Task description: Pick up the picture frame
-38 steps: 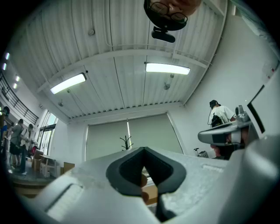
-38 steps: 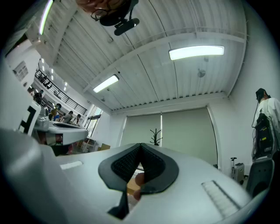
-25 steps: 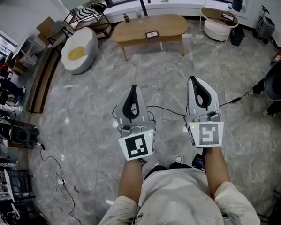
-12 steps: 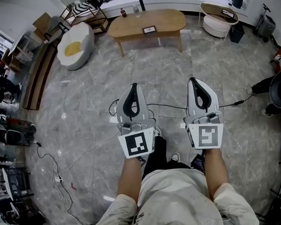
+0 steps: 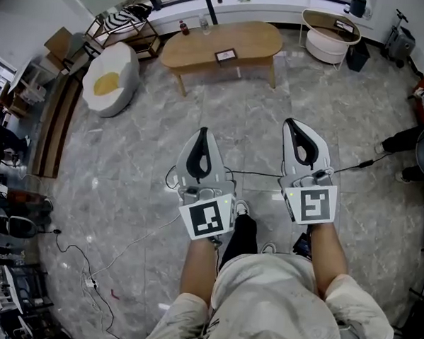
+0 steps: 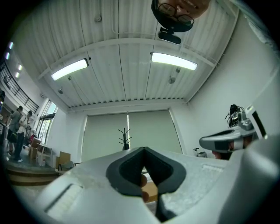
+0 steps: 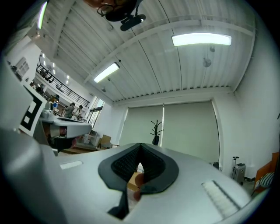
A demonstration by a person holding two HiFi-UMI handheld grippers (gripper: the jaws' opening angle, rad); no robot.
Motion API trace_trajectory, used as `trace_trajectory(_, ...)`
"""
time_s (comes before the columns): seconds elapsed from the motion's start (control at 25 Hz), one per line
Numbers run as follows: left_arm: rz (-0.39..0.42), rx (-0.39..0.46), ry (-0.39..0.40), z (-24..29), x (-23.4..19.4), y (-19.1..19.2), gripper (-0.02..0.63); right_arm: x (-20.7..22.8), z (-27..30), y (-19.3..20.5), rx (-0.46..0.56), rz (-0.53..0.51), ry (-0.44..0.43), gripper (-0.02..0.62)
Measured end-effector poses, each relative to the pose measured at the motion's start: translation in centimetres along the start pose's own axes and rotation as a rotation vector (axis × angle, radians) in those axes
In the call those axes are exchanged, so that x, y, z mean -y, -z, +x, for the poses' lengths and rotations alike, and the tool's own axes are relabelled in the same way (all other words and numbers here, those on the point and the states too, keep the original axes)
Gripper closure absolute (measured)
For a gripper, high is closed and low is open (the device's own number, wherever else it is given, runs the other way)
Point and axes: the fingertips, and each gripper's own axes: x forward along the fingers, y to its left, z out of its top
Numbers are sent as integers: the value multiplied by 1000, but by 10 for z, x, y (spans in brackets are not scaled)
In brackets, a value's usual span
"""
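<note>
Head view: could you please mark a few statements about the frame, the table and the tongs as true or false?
1. The frame is on the wooden table. True.
2. The left tongs and the right tongs are both shut. True.
3. The left tongs hold the frame. False: they are empty and well short of the table, over the stone floor.
4. The white beanbag sits to the right of the table. False: in this view it sits to the table's left.
</note>
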Motion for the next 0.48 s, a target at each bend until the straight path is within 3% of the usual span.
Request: trace_trajectory(0.48, -35, 19, -10, 101, -87, 24, 601, -15, 136, 9, 15, -9, 16, 594)
